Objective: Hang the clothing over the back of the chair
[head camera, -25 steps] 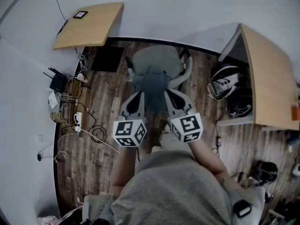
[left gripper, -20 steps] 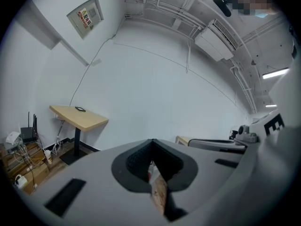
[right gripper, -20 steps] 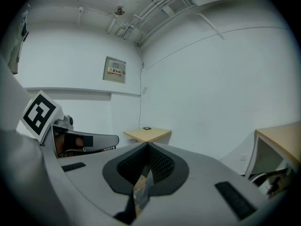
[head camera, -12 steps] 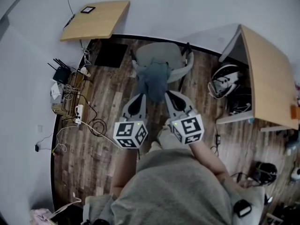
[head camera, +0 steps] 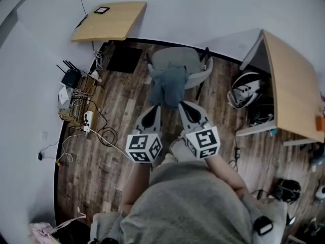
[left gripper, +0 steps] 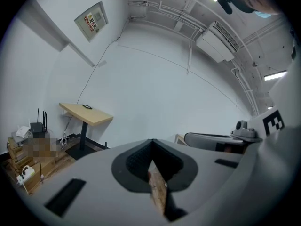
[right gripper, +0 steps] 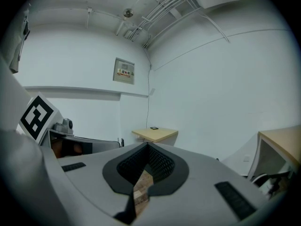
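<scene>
A grey-green chair [head camera: 176, 60] stands on the wooden floor ahead of me. Blue-grey clothing [head camera: 169, 85] hangs over its back, on the side nearest me. In the head view my left gripper [head camera: 154, 109] and right gripper [head camera: 183, 105] point at the chair side by side, a short way from the clothing and not touching it. Both are shut with nothing between the jaws. In the left gripper view the left gripper [left gripper: 151, 143] shows only a thin slit of floor between closed jaws. The right gripper [right gripper: 146, 148] looks the same in its own view. Neither gripper view shows the chair.
A small wooden desk [head camera: 109, 22] stands at the back left, with a black floor mat [head camera: 123, 60] beside it. A larger wooden desk [head camera: 292, 95] is on the right, bags [head camera: 246, 93] beneath it. A router, crate and cables [head camera: 73, 93] line the left wall.
Both grippers have drawn back from the chair together. Their tips overlapped the clothing before and now stand apart from it. The clothing stays draped on the chair back.
</scene>
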The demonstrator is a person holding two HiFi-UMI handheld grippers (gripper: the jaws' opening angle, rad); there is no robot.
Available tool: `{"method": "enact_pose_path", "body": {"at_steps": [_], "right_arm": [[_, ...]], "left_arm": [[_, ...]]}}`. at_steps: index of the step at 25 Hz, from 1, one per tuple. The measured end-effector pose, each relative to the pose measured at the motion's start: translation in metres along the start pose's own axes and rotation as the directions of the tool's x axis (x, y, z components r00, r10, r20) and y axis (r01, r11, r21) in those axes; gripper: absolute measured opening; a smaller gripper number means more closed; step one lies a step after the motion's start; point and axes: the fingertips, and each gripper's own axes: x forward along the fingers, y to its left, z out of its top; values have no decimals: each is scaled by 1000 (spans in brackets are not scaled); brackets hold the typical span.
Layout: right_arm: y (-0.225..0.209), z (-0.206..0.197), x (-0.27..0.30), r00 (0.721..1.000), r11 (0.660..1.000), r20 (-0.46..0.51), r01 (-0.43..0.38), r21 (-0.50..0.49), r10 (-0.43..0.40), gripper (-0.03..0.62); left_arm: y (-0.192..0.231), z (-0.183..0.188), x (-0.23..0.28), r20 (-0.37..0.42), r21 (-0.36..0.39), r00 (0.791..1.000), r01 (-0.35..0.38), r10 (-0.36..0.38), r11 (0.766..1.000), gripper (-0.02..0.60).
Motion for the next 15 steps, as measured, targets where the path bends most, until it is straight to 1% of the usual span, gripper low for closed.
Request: {"method": "enact_pose_path", "body": {"at_steps": [4, 10, 15], "right_arm": [[5, 0, -2, 1000, 1000, 2, -4, 0, 4, -2], [3, -1, -4, 1000, 1000, 9, -7, 8, 7, -2], [-1, 1, -6, 1000, 1000, 26, -11, -5, 11, -2]], "left_arm": [[3, 2, -4, 7, 3, 1000, -10, 10, 1000, -2], [4, 2, -2, 13, 0, 1000, -20, 20, 1000, -2], [1, 3, 0, 13, -3, 1000, -22, 22, 1000, -2]]}}
